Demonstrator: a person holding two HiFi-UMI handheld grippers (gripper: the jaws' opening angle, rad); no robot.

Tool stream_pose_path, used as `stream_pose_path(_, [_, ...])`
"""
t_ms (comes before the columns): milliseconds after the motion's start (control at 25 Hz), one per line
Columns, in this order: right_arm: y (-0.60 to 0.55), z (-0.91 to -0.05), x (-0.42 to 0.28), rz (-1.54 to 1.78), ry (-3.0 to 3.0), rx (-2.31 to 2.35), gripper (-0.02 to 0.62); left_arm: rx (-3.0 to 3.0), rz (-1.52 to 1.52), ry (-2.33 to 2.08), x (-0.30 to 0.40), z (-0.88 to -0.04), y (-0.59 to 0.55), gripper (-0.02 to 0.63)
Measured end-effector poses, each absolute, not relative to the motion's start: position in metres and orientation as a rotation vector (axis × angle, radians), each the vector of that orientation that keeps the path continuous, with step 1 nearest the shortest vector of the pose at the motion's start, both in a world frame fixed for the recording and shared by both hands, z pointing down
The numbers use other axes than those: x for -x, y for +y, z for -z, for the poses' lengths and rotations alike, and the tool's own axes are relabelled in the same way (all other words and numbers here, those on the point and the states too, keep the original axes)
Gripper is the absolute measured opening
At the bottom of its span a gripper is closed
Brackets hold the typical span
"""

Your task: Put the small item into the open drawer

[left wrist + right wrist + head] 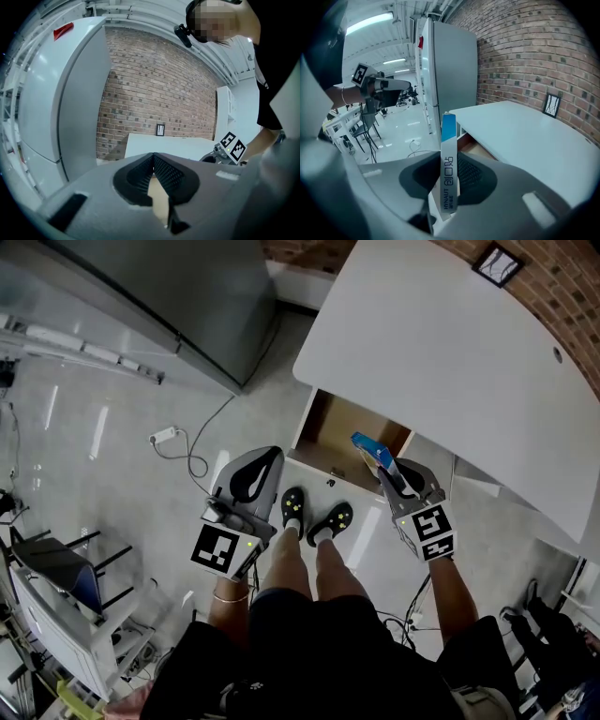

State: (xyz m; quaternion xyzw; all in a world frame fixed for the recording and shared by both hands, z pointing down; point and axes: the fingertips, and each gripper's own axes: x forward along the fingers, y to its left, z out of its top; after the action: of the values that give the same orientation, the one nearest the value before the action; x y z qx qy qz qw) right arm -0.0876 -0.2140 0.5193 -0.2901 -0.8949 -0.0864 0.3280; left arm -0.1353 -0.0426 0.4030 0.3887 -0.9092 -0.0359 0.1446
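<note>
Small blue-and-white box [448, 168] is standing upright between the jaws of the right gripper [386, 463], which are pressing on its two flat sides and holding it. In the head view the box is showing over the right part of the open drawer [330, 423], whose brown inside is sticking out from under the white table [450, 362]. How high above the drawer it is hanging I cannot tell. The left gripper [265, 461] is hanging empty with its jaws closed tip to tip, left of the drawer and beside the person's black shoes [292, 508].
</note>
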Motion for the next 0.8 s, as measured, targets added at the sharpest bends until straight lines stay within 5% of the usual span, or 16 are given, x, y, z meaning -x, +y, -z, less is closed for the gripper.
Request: stream_pose_path(800, [-0.198, -0.606, 0.099, 0.323, -2.206, 0.816, 0.096, -1.067, 0.128, -2.593, 0.14, -0.469, -0.031, -0.008])
